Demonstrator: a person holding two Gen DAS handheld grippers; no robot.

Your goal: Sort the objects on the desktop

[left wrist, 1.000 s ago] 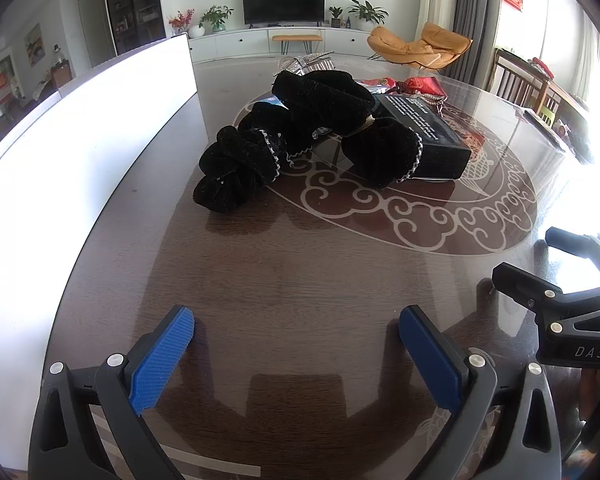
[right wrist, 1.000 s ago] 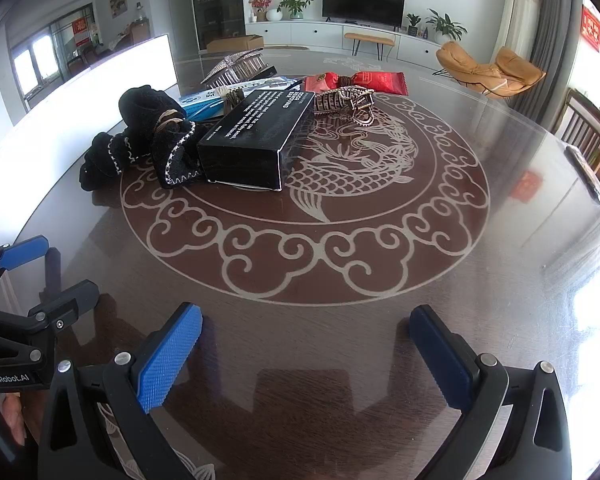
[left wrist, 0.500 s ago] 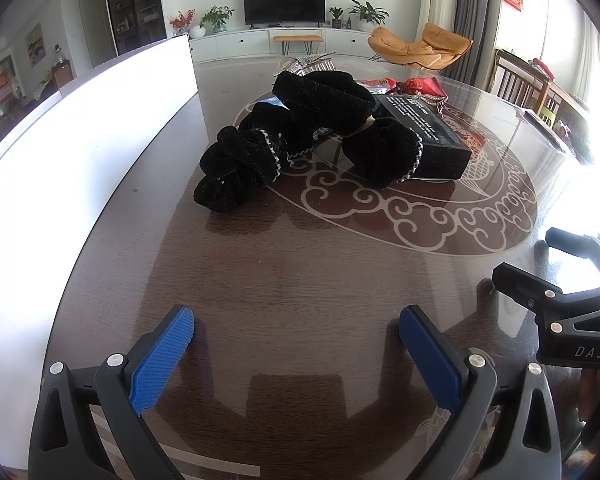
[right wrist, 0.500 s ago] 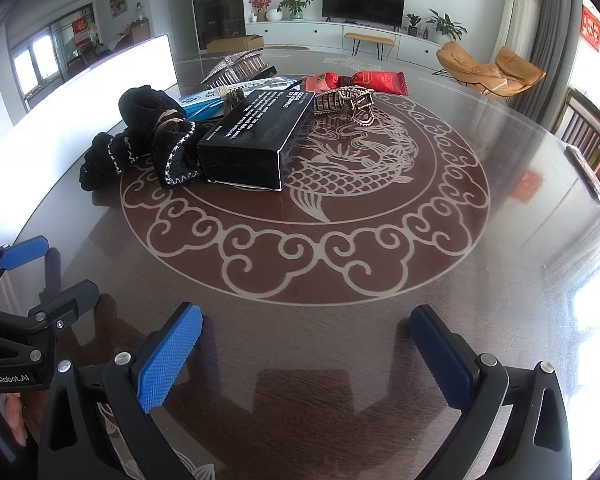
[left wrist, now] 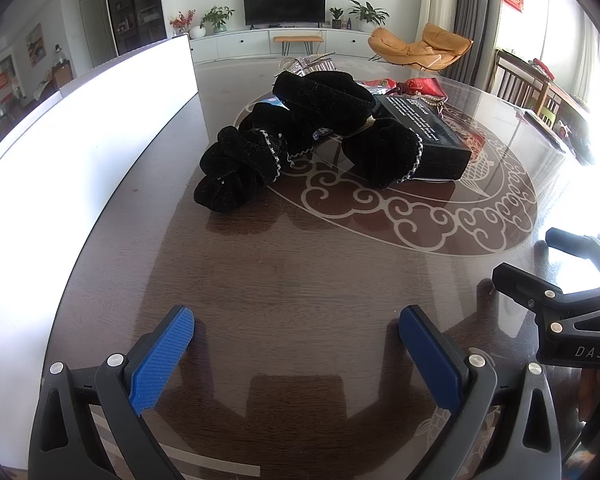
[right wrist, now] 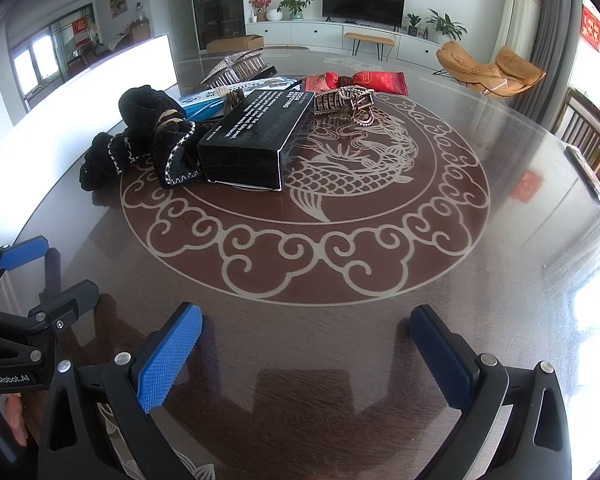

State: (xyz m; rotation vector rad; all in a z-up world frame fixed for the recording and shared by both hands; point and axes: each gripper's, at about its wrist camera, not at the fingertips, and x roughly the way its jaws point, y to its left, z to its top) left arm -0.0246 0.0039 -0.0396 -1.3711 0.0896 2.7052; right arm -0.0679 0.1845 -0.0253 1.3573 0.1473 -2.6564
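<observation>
Left gripper [left wrist: 296,344] low over the dark glass-topped table [left wrist: 300,272], jaws spread wide, nothing between the blue pads [left wrist: 160,360]. Right gripper [right wrist: 306,350] likewise released and empty, hovering over bare table at the near edge of the etched fish-and-cloud medallion [right wrist: 308,216]. Each gripper shows in the other's view: right one at 3 o'clock in the left view, left one at 9 o'clock in the right view.

Task items cluster toward 12 o'clock, well apart from both grippers:
- Black velvet scrunchies [left wrist: 300,136], several, piled together, silver trim on the edges; nearest item to the left gripper, at its 12 o'clock.
- Black box [right wrist: 256,140] with white print, lying flat, touching the scrunchies on its 9 o'clock side in the right view.
- Rhinestone hair claw [right wrist: 346,102] just beyond the box, toward 12 to 1 o'clock.
- Red snack packet [right wrist: 356,80] behind the claw.
- Blue-and-white flat packet [right wrist: 228,96] partly under the box and scrunchies.
- Sparkly comb-like clip [right wrist: 236,66] farthest back, at 11 o'clock.

White panel [left wrist: 80,140] stands upright along the table's 9 o'clock side, just beside the scrunchies. Table between grippers and cluster is open surface.

Background: TV [right wrist: 364,0], orange lounge chair [right wrist: 488,68], potted plants, wooden chairs at 3 o'clock.
</observation>
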